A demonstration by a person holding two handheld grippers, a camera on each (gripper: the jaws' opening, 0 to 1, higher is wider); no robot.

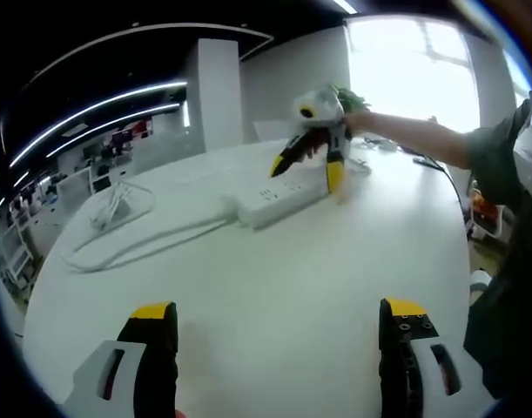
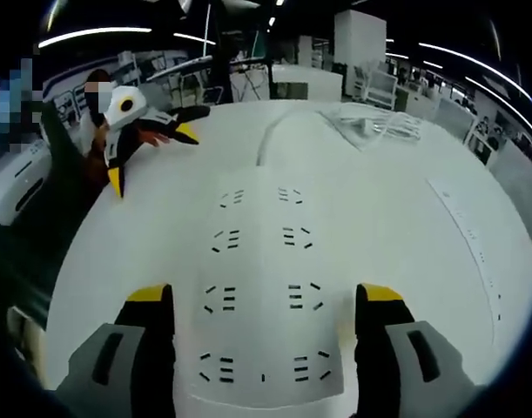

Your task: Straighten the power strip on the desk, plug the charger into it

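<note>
Power strip (image 1: 279,198) lies far out on the white desk (image 1: 274,305) in the left gripper view, its cable (image 1: 135,246) trailing off toward a charger bundle (image 1: 113,209). Right gripper (image 1: 316,155) sits at the strip's far end, fingers spread around it. Left gripper (image 1: 279,326) hangs well short of the strip, fingers spread, empty.

Right gripper view: power strip (image 2: 261,287) lies directly between the spread fingers of the right gripper (image 2: 264,305), socket rows facing up. Left gripper (image 2: 148,131) hovers beyond the strip's side. Charger bundle (image 2: 370,126) is past its far end.

Best to close on the strip's sides, rotate slowly, keep the cable slack. No readable writing.
</note>
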